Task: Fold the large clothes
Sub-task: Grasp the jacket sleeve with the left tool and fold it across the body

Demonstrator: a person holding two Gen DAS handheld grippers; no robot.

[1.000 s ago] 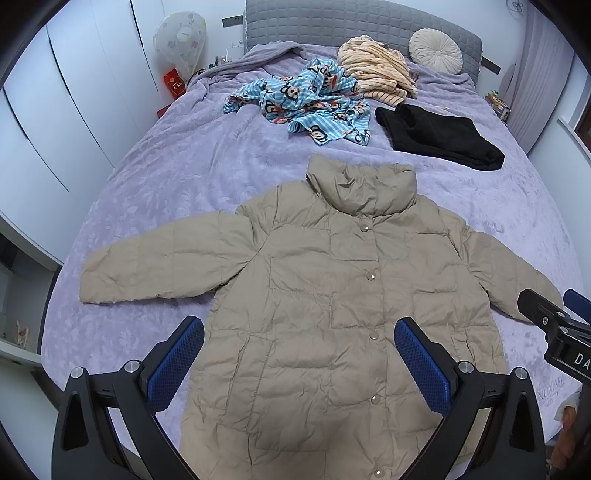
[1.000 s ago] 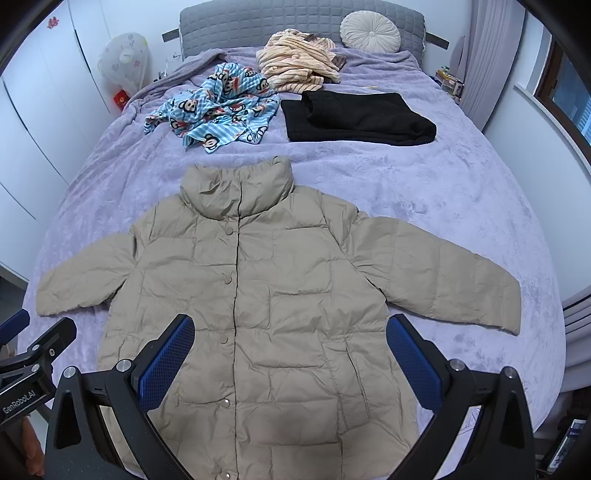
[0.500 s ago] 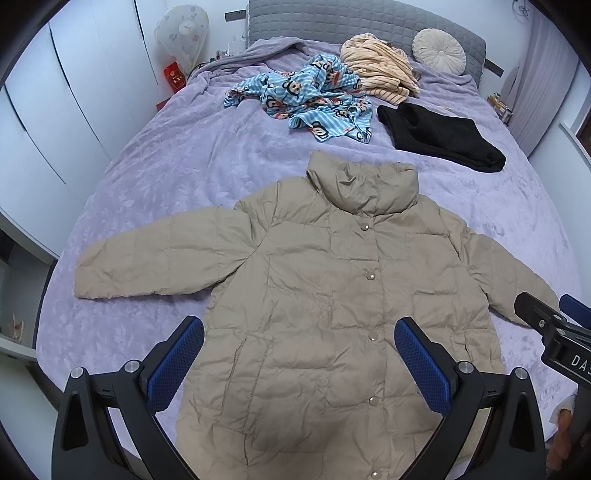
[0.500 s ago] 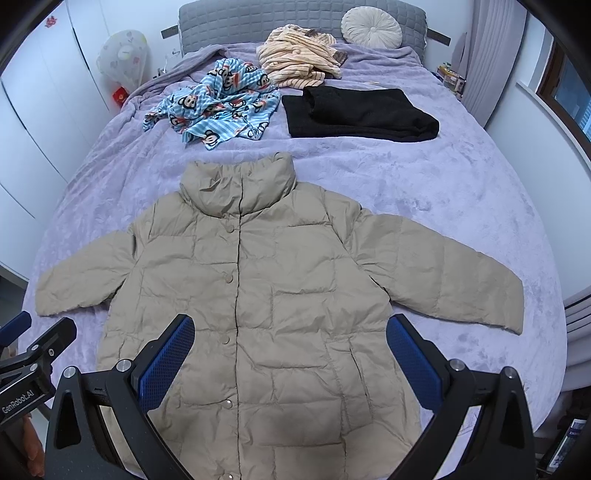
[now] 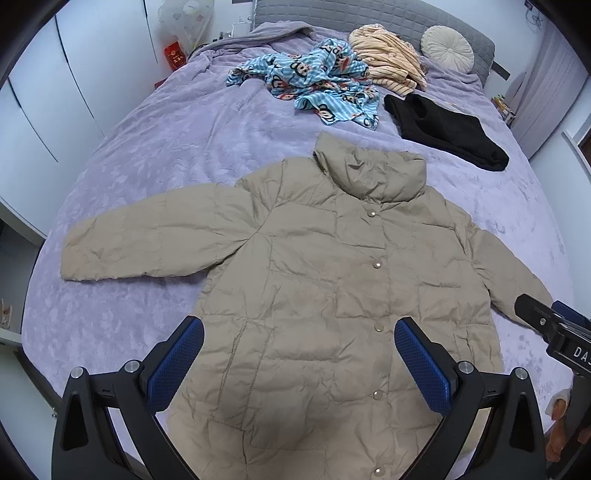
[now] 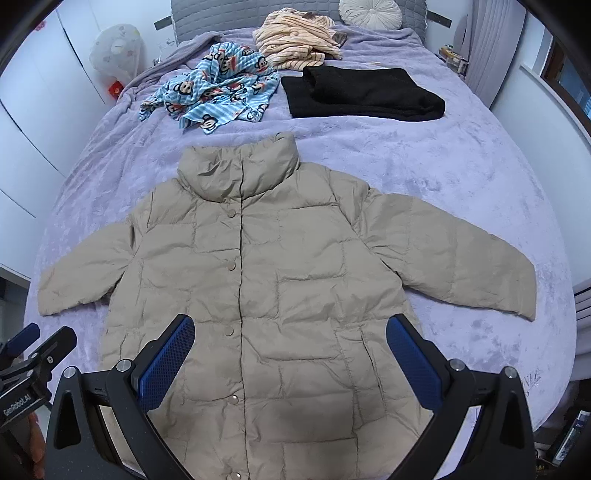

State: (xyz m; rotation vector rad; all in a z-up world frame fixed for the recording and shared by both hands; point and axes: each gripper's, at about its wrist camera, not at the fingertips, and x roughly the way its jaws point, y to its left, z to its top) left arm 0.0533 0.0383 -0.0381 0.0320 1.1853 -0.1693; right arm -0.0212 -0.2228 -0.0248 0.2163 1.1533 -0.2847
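A beige jacket (image 6: 266, 288) lies flat, front up and snapped shut, on the purple bed (image 6: 461, 177), collar toward 12 o'clock, sleeves spread toward 9 and 3. The right gripper (image 6: 290, 363) hangs over its hem, jaws wide apart. The left gripper (image 6: 26, 354) shows at 8 o'clock.

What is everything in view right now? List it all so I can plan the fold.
puffer jacket: one, beige, flat and snapped shut, near half of the bed
bed cover: one, lilac
monkey-print garment: one, blue striped, crumpled, far left
striped garment: one, cream, heaped by the headboard
black garment: one, folded, far right
round cushion: one, white, at the headboard
fan: one, white, left of the bed
left gripper: open above the hem
right gripper: open above the hem
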